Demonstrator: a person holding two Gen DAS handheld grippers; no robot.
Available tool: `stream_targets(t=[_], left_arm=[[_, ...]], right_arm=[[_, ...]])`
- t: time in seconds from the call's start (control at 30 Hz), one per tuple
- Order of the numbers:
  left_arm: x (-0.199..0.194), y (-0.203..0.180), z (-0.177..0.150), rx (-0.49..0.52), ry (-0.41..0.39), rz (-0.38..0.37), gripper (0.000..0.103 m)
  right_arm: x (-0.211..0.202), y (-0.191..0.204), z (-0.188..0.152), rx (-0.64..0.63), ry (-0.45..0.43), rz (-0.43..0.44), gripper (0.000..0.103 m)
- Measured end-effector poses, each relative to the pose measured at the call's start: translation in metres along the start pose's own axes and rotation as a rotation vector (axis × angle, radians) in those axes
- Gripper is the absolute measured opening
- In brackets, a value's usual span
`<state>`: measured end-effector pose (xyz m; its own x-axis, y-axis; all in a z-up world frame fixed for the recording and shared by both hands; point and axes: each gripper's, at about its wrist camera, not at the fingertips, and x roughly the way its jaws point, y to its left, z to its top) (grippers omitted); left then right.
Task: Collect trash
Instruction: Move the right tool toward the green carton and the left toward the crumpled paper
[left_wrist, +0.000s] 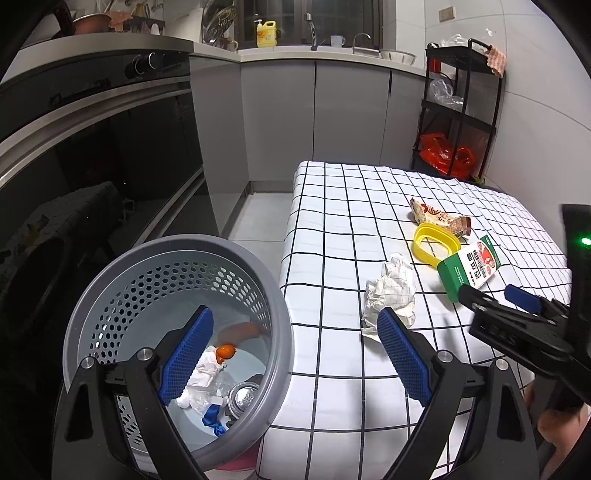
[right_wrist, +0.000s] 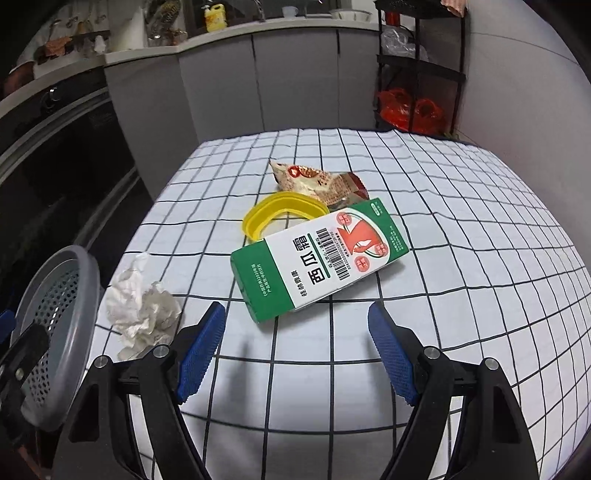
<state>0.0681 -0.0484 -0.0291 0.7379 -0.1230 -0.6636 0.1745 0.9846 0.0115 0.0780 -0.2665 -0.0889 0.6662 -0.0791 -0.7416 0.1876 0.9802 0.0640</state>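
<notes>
Left wrist view. Landmark: table under a white cloth with a black grid (left_wrist: 332, 229).
- Left gripper (left_wrist: 295, 325), black with blue ribbed pads: jaws stood wide apart, nothing between them; one pad hung over the bin, the other over the table's near edge.
- Grey perforated plastic waste bin (left_wrist: 177, 254): just beside the table's left edge, holding white wrappers, an orange cap, a metal can and a blue scrap.
- Crumpled white paper ball (left_wrist: 391, 288): on the table, partly hidden behind the left gripper's pad.
- Yellow oval plastic ring (left_wrist: 436, 240), printed snack wrapper (left_wrist: 439, 218) and green-and-white cardboard box (left_wrist: 469, 266): clustered toward the table's right side.
- Right gripper (left_wrist: 491, 295): at the box's near end; contact could not be told.

Right wrist view.
- Right gripper (right_wrist: 295, 325): fingers spread wide and empty, above the table just short of the cardboard box (right_wrist: 317, 258).
- Ring (right_wrist: 284, 214) and wrapper (right_wrist: 317, 181): behind the box, the ring partly covered by it.
- Paper ball (right_wrist: 144, 310): near the table's left edge, close to the bin (right_wrist: 70, 295).
</notes>
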Motion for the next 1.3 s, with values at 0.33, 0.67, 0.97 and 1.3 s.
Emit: stream_targets(t=[0.33, 0.67, 0.97, 1.3], left_arm=[[-0.001, 0.010, -0.001, -0.013, 0.010, -0.004, 0.088], [-0.001, 0.009, -0.001, -0.015, 0.001, -0.011, 0.088], [-0.001, -0.001, -0.003, 0.006, 0.001, -0.009, 0.088], [0.003, -0.007, -0.007, 0.027, 0.008, 0.004, 0.088]], right_arm=[[0.030, 0.024, 0.006, -0.023, 0.050, -0.102, 0.076], [0.019, -0.020, 0.005, 0.074, 0.016, -0.150, 0.076], [0.002, -0.091, -0.003, 0.207, 0.019, -0.189, 0.076], [0.001, -0.053, 0.012, 0.158, -0.013, -0.117, 0.076]])
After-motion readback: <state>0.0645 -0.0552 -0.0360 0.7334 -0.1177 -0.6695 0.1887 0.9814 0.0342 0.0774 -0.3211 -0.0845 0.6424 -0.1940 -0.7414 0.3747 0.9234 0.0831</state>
